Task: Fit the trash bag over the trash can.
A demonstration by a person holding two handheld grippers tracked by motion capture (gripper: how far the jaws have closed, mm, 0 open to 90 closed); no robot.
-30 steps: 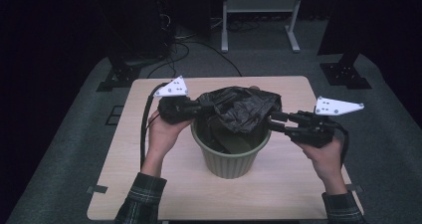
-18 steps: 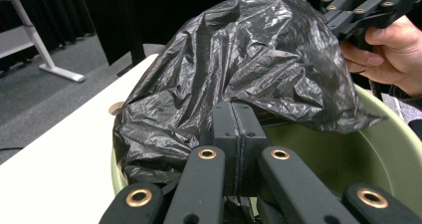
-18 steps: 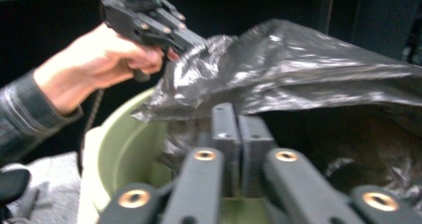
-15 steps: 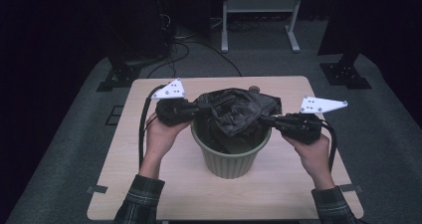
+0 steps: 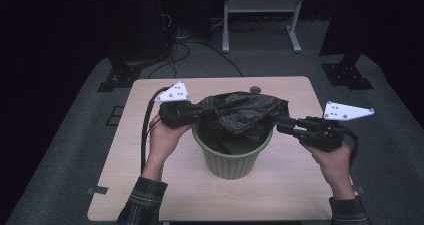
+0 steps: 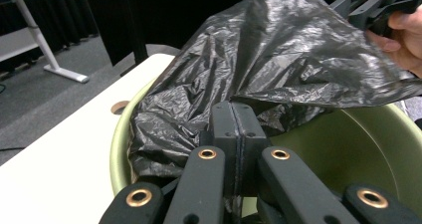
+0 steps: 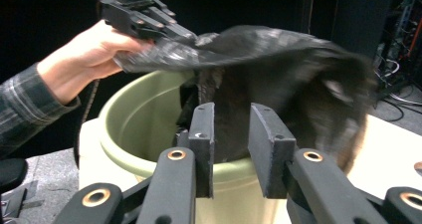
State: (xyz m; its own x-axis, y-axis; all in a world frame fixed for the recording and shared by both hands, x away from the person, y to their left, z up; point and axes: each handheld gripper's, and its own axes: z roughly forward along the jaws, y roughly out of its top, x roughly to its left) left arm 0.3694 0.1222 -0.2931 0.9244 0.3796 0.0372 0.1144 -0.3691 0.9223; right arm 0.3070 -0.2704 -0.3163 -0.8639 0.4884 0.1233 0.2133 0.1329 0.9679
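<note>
A green plastic bucket [image 5: 232, 160] stands in the middle of the table. A crumpled black plastic bag [image 5: 245, 112] lies over its mouth and partly hangs inside. My left gripper [image 5: 202, 112] is at the bucket's left rim, shut on the bag's edge [image 6: 278, 59], with its jaws pressed together [image 6: 238, 114]. My right gripper [image 5: 281, 125] hovers at the right rim, level with the bag's right corner. Its jaws stand apart [image 7: 231, 119] with nothing between them. Just beyond them are the blurred bag [image 7: 278, 59] and the bucket's inner wall [image 7: 134, 119].
The wooden table [image 5: 150, 185] has bare room in front of the bucket and on both sides. A small round grommet [image 5: 255, 90] sits near the far edge. Behind the table are a white frame [image 5: 260, 15], black stands and cables on the floor.
My right gripper has swung up and outward to the right and now stands open at the bag's corner. The bag has spread wider over the bucket. The left gripper has kept its hold.
</note>
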